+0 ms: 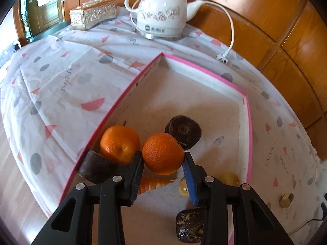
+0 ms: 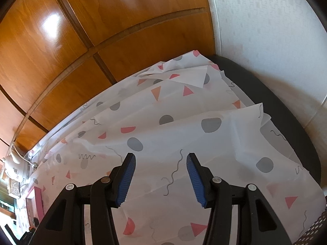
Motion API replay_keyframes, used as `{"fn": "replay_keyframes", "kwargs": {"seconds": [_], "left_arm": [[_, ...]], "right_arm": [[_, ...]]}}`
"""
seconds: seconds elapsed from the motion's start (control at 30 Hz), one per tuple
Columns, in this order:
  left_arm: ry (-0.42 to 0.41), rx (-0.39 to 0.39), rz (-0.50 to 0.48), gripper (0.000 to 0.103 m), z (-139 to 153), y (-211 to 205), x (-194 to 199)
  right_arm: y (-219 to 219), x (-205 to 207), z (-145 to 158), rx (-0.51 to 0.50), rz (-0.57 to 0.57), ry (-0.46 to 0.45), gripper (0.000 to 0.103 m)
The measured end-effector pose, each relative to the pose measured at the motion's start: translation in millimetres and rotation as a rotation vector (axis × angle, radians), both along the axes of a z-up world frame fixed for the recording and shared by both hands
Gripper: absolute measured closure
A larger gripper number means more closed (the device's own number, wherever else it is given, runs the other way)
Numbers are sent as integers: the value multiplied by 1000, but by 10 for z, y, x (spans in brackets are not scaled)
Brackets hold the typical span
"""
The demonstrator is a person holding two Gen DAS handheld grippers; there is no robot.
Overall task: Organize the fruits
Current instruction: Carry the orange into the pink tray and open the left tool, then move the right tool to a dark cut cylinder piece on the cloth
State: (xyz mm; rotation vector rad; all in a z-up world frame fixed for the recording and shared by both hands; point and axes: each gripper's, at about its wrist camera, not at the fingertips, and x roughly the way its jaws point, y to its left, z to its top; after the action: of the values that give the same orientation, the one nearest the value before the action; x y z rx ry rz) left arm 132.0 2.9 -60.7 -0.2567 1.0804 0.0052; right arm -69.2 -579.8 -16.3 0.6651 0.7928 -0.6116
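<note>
In the left wrist view my left gripper [image 1: 163, 157] is shut on an orange mandarin [image 1: 162, 153], held over a shallow pink-rimmed white tray [image 1: 204, 69]. A second mandarin [image 1: 119, 144] lies in the tray by its left wall. Dark brown fruits lie beside it [image 1: 96, 169], behind it [image 1: 183, 131] and below the gripper [image 1: 190, 226]. An orange carrot-like piece [image 1: 153, 184] and small yellowish fruits [image 1: 229, 178] lie under the gripper. My right gripper [image 2: 161, 159] is open and empty above the patterned tablecloth [image 2: 173, 126].
A white electric kettle [image 1: 161, 14] with its cord and plug [image 1: 222, 58] stands at the table's back. A tissue box [image 1: 93, 14] sits to its left. A small yellowish piece [image 1: 286, 200] lies on the cloth outside the tray. Wooden panelling [image 2: 81, 40] lines the wall.
</note>
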Motion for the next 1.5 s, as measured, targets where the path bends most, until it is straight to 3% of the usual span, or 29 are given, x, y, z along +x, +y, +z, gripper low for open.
{"fn": "replay_keyframes", "kwargs": {"seconds": [0.53,0.83,0.93,1.2,1.5], "left_arm": [[-48,24,23,55,200,230,-343],[-120,92,25,42,370,347,-622],[-152,106,32,38,437,382,-695],[-166,88,37,37,449,491,-803],[-172,72,61,35,444,646,-920]], "right_arm": [[-21,-9,-92,-36,-60,94,50],[-11,39,-135,-71,-62,149,50],[96,156,-160,-69,28,148,50],[812,595,-271,-129,441,178,50],[1342,707,-324,-138,714,151,50]]}}
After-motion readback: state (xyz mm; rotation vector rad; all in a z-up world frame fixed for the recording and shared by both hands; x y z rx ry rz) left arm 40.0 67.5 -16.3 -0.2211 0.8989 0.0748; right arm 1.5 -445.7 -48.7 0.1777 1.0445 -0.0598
